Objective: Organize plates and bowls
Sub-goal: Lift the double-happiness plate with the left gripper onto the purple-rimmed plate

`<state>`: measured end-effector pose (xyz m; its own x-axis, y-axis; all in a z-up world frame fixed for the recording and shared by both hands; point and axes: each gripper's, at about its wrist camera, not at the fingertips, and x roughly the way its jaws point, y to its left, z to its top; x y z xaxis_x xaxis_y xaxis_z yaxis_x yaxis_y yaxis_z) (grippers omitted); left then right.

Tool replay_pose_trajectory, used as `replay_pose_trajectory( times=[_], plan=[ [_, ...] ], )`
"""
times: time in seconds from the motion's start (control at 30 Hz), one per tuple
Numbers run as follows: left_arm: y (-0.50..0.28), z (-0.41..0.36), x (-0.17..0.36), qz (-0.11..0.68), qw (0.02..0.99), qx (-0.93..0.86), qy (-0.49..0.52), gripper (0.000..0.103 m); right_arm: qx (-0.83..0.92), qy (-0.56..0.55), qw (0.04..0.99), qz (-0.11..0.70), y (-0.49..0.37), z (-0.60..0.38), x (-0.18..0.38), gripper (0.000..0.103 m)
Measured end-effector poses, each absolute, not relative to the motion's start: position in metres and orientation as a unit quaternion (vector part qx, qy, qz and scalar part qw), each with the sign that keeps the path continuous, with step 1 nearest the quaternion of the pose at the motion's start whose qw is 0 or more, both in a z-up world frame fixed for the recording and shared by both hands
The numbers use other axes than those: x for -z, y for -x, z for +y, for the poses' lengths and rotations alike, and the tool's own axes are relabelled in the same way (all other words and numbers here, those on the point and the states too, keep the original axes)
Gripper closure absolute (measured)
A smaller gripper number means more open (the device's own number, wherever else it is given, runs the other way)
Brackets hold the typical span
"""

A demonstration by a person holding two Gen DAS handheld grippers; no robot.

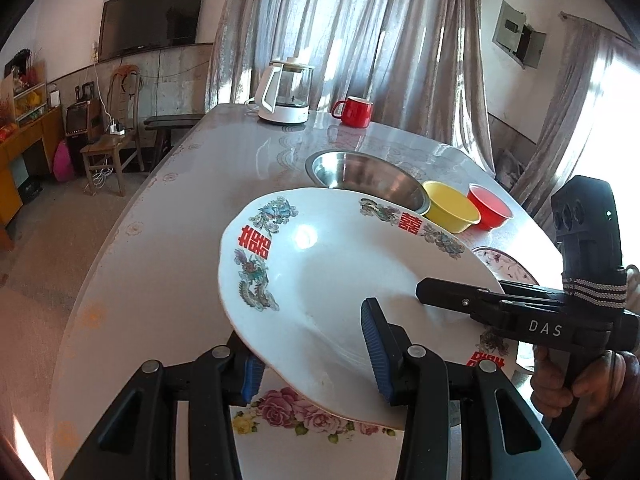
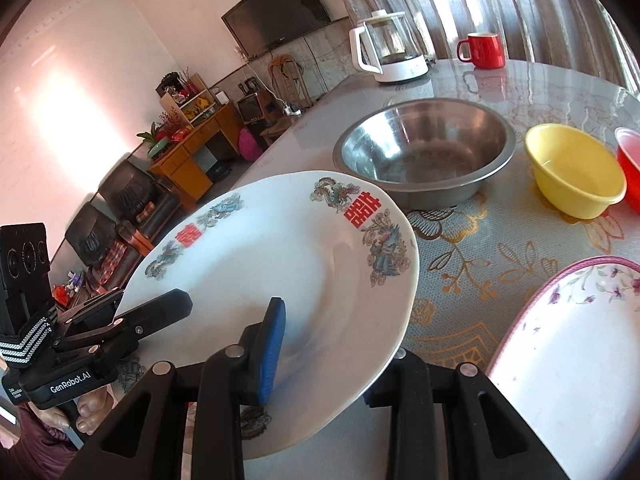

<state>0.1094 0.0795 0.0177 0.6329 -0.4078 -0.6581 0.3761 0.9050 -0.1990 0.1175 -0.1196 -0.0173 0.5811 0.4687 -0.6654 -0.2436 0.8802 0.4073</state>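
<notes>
The white plate (image 1: pixel 320 280) is held up off the worktop (image 1: pixel 180 208), pinched at its near rim by the left gripper (image 1: pixel 314 368) and right gripper (image 2: pixel 332 356). A flowered plate (image 1: pixel 280 412) lies just under the left gripper, nearer than the steel bowl (image 2: pixel 424 152) ahead.

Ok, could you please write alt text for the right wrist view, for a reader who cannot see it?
Two grippers hold a white plate with red characters tilted above the table: the right gripper clamps its near rim, the left gripper its left rim. Behind stand a steel bowl, a yellow bowl, a kettle and a red mug.
</notes>
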Motion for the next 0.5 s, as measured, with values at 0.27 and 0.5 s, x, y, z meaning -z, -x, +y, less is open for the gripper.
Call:
replay_pose_trajectory(
  times=[0.27,0.5],
  plan=[
    [-0.074,0.039,-0.035,0.342,0.905,0.252,0.013,0.058,-0.183,-0.135,0.895,0.383,-0.078,-0.153,-0.004,0.072],
    [-0.054,-0.018,-0.032,0.350,0.887,0.300,0.010,0.057,-0.131,-0.138,0.906,0.378,-0.038,-0.203,-0.009,0.072]
  ],
)
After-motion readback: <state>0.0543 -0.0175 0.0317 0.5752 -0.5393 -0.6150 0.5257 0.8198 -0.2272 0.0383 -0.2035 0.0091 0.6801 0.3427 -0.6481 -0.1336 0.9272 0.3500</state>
